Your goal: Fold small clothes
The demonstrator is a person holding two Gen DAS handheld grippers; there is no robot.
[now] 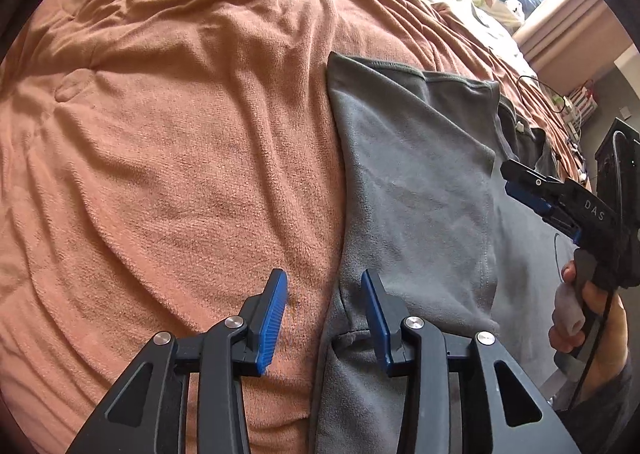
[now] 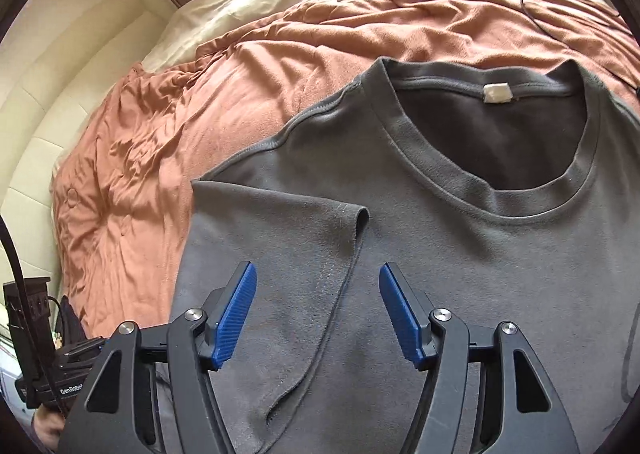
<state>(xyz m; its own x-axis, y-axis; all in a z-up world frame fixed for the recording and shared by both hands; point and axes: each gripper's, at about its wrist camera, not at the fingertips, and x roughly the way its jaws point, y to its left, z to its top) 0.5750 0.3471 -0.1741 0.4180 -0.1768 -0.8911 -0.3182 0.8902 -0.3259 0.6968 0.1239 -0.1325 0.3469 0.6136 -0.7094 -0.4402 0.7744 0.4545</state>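
From the left wrist, the left tool [image 1: 323, 308] hangs wide open and empty over the folded side edge of a grey shirt [image 1: 412, 173] lying on the bed [image 1: 160, 133], while from the right wrist the right tool [image 2: 318, 312], equally agape and empty, straddles the turned-in sleeve [image 2: 280, 238], soft, light fleece best pinched at hem or seam.

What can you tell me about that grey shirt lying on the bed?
The grey shirt is a soft, fleecy-looking top with a ribbed round collar and a small white tag inside the neck. It lies front up on the salmon blanket. One side, sleeve included, is already folded in over the chest, its hem running toward the camera. Both tools, left and right, hover open above it, gripping nothing.
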